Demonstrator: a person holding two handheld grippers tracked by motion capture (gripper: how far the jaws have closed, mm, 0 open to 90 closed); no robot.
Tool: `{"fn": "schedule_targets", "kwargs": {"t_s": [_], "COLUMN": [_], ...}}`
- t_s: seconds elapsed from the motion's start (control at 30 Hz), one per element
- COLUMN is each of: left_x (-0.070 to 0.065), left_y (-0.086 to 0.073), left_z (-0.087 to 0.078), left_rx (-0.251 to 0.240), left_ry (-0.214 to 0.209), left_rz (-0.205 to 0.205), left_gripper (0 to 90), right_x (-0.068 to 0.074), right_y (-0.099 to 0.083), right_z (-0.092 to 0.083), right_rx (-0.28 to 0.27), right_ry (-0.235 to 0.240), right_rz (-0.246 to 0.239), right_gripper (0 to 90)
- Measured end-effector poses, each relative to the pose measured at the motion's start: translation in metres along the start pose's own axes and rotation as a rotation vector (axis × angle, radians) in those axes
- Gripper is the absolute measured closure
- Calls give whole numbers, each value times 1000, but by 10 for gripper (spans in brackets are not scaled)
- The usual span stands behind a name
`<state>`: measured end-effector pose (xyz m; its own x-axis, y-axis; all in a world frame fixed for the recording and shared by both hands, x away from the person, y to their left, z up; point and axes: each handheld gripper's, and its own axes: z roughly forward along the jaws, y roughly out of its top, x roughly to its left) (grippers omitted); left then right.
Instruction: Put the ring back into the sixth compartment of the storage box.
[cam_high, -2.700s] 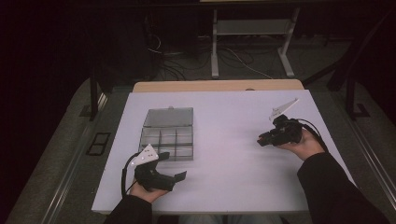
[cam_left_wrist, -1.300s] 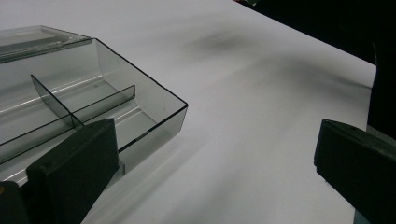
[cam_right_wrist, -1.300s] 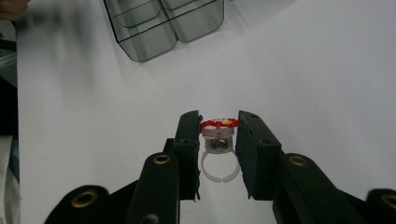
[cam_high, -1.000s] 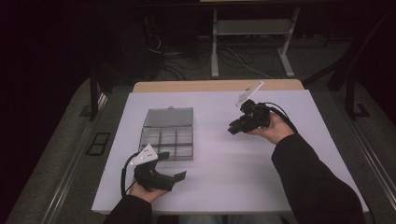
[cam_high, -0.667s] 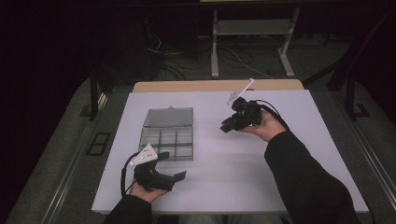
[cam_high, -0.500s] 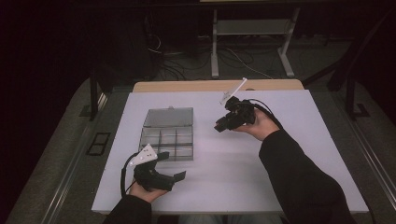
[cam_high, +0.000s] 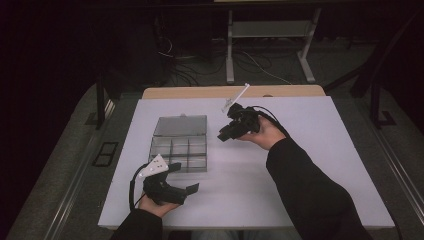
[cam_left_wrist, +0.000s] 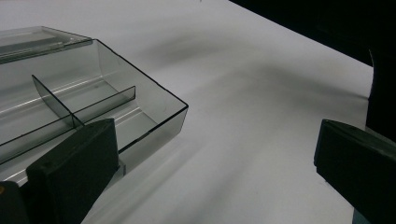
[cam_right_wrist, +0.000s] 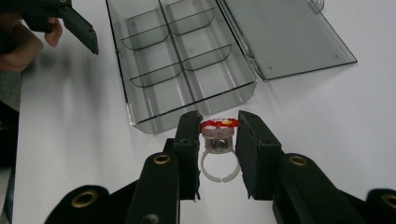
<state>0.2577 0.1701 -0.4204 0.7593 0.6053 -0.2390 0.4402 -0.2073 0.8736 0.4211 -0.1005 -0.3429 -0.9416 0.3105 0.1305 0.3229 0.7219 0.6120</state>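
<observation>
A clear plastic compartment box (cam_high: 179, 146) (cam_right_wrist: 187, 65) lies open on the white table, its lid (cam_right_wrist: 280, 32) flat beside it and its cells bare. My right gripper (cam_high: 223, 134) (cam_right_wrist: 218, 130) hovers just right of the box, shut on a small white ring with a red top (cam_right_wrist: 217, 144). My left gripper (cam_high: 186, 182) (cam_left_wrist: 210, 158) rests near the table's front edge below the box, open with nothing between its jaws. The box's near corner (cam_left_wrist: 140, 116) sits by its left jaw.
The white table (cam_high: 325, 165) has free room to the right and in front of the box. A wooden strip (cam_high: 200, 92) runs along its far edge, with table legs and cables on the dark floor beyond.
My right gripper has travelled left and a little forward from the table's right side to just beside the box. The left gripper has stayed put.
</observation>
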Motion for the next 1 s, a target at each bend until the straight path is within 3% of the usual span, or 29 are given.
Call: {"fn": "schedule_targets", "kwargs": {"t_s": [1.0], "left_x": [0], "left_y": [1], "left_z": [1], "left_rx": [-2], "left_ry": [-4], "left_rz": [2], "left_gripper": [0], "right_x": [3], "right_y": [20], "right_z": [51], "right_rx": [2], "right_ry": [27], "right_rz": [10], "right_gripper": [698]}}
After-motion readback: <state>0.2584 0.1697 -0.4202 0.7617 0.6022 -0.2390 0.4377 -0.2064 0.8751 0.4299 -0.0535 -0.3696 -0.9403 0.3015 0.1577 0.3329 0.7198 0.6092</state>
